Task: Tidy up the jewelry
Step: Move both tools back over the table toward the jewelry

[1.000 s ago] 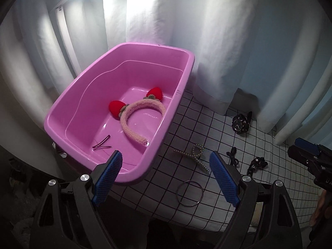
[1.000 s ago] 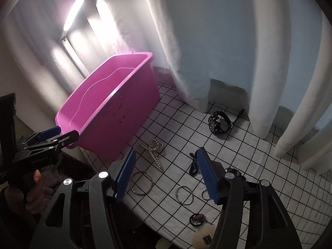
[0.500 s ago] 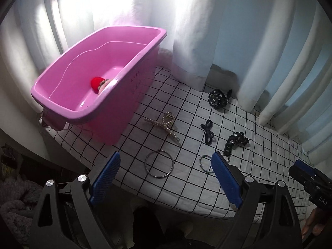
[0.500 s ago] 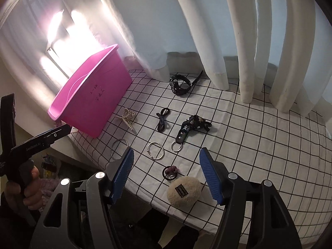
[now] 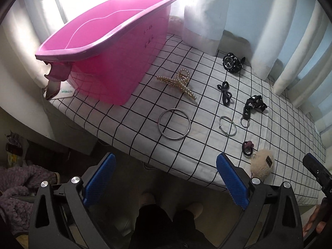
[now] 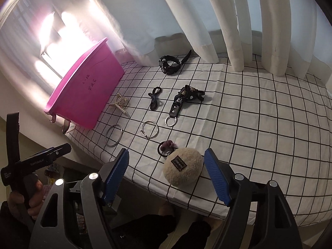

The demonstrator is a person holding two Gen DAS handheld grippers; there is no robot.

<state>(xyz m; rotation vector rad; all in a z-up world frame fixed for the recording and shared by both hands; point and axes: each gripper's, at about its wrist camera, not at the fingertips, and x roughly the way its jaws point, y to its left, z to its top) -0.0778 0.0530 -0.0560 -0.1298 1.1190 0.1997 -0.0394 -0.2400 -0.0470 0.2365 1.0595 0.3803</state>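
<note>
Though hidden from the other view, bin (image 5: 108, 47) interior here.

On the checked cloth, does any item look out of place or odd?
Yes, mildly: the fluffy beige pom-pom lies at the cloth's near edge, close to falling off. The other pieces lie flat, further in.

A surface covered by a white cloth with a black grid (image 5: 145, 108) carries a pink tub (image 5: 108, 47) at its left end. Beside the tub lie a pearl hair claw (image 5: 178, 84) and a black watch (image 5: 232, 63) toward the far edge. Along the near edge lie a large metal bangle (image 5: 174, 123), a smaller ring (image 5: 227, 125), a black hair tie (image 5: 225, 92), a black strap keychain (image 5: 252, 108) and a fluffy beige pompom (image 6: 182, 169).
</note>
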